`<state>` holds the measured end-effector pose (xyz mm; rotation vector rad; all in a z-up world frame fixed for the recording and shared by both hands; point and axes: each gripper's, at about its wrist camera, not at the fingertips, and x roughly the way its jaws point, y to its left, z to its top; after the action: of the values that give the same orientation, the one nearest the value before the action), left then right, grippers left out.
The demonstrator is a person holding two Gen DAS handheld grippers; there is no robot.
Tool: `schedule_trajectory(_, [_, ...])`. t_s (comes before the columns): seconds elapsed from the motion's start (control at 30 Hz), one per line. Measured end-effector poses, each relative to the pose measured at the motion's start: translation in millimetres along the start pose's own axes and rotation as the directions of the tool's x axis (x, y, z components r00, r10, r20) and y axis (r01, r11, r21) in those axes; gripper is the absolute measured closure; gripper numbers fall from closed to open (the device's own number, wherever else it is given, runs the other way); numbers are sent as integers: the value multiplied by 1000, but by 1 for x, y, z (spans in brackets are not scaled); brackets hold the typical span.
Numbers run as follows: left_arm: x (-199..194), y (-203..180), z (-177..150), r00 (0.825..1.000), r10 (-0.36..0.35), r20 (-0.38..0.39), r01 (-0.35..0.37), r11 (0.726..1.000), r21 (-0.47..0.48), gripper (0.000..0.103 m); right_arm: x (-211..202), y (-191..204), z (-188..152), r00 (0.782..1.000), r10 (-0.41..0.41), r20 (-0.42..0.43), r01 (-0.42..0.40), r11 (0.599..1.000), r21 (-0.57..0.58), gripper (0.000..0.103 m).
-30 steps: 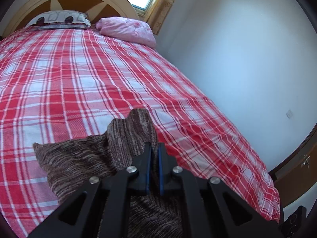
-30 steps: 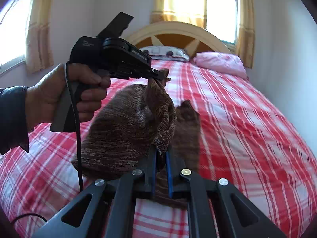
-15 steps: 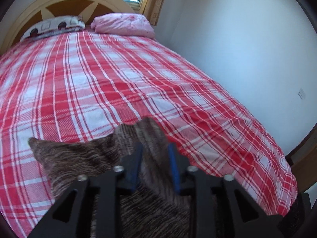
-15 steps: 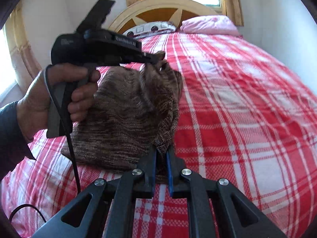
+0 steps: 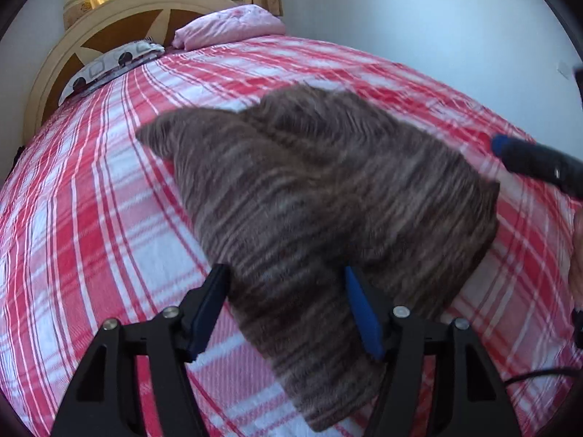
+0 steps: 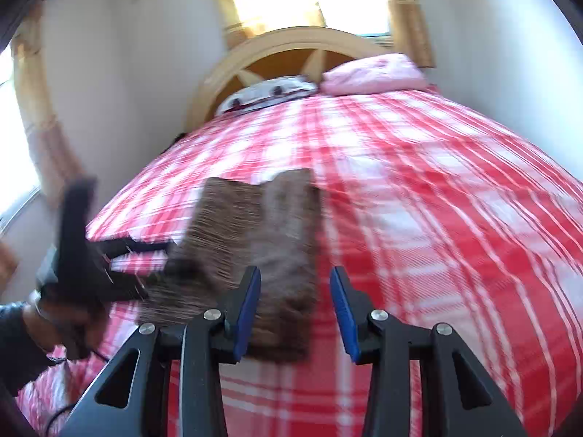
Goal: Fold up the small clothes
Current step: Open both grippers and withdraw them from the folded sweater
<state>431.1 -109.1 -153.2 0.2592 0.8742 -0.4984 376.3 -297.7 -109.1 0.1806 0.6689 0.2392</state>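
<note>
A brown, striped knit garment (image 5: pixel 328 196) lies folded and rumpled at the centre of the frame on the red-and-white plaid bedspread (image 5: pixel 91 225). Open bed stretches above it toward the pink pillow (image 5: pixel 229 25). The left tongs (image 5: pixel 288 309) and right tongs (image 6: pixel 296 313) are both opening, pads clear of the knit between them.

Right gripper (image 6: pixel 295 313) jaws opening, pads clear of the brown knit garment (image 6: pixel 255 251), which lies flat on the red plaid bed (image 6: pixel 437 218). Left gripper (image 6: pixel 120 266), blurred, at the garment's left edge. Pink pillow (image 6: pixel 375 74) far end.
</note>
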Motion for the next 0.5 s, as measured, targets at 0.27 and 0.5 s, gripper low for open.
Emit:
schedule_trajectory(0.27, [-33, 31, 7, 987, -63, 148, 87, 984, -156, 24, 51, -2, -9, 979, 11, -202, -5, 1000, 31, 62])
schedule_trajectory(0.5, [6, 58, 68, 994, 76, 74, -59, 975, -212, 7, 65, 16, 23, 988, 23, -150, -25, 1000, -14, 61])
